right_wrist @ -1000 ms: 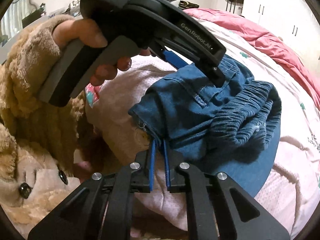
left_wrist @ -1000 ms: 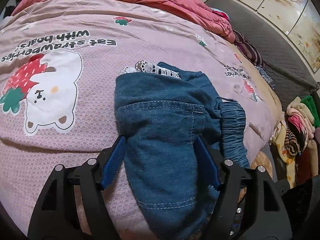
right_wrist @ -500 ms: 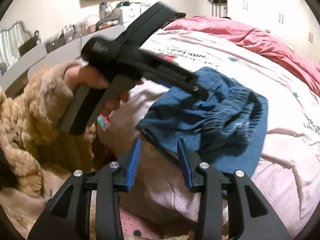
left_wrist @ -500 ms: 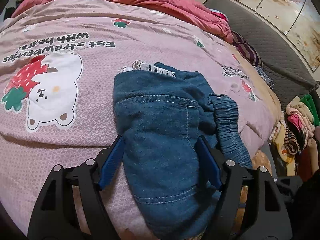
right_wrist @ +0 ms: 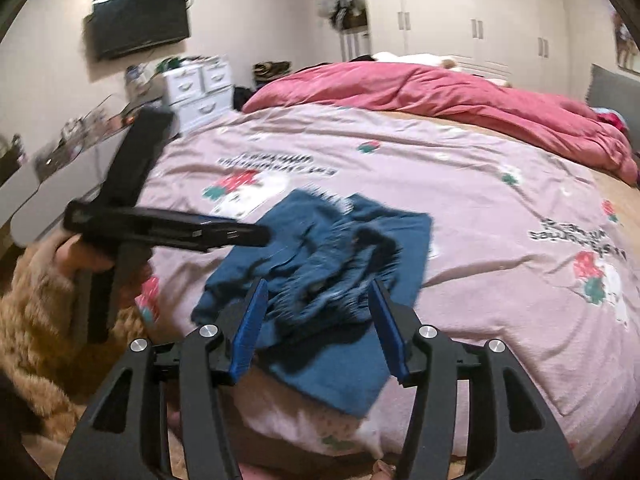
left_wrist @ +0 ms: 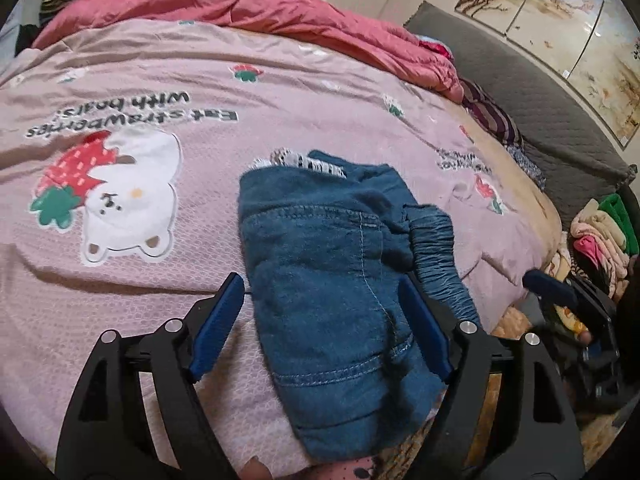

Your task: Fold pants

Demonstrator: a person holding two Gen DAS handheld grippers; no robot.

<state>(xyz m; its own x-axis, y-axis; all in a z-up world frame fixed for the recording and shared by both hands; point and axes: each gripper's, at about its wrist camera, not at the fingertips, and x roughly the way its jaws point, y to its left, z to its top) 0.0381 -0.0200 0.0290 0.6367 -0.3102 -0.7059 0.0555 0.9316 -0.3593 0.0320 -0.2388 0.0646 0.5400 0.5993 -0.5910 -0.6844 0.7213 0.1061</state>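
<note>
From the left wrist view: looking down on the folded blue denim pants [left_wrist: 332, 264], lying as a compact bundle on the pink bedspread printed with a strawberry-and-bear picture [left_wrist: 200, 92], near the bed's near edge, with the gathered elastic waistband [left_wrist: 438, 256] running along the bundle's right side and a strip of white lace [left_wrist: 304, 162] peeking out at its far end. Straddling the near part of the bundle with the left gripper [left_wrist: 320, 322], jaws widening, blue pads standing off either side of the denim rather than pressing on it. Lying bunched along the far side of the bed, a crumpled rose-pink quilt [left_wrist: 256, 8]; standing on the right, a grey padded headboard [left_wrist: 540, 120] and, lower down, a heap of mixed colourful clothes [left_wrist: 600, 232]. Showing at the right edge, blurred, the right gripper [left_wrist: 552, 292]. From the right wrist view, blurred by motion: hovering over the near corner of the same pants [right_wrist: 320, 272], the right gripper [right_wrist: 320, 320] spreading its jaws, the blue cloth seen between the pads but not pinched by them. Reaching in from the left over the bundle's left edge, the black body of the left gripper [right_wrist: 168, 230], gripped by a hand [right_wrist: 80, 256] coming out of a fluffy tan sleeve [right_wrist: 36, 336]. Hanging on the far wall, a dark flat television [right_wrist: 138, 30]; standing below it, a white chest of small drawers [right_wrist: 200, 88].
</note>
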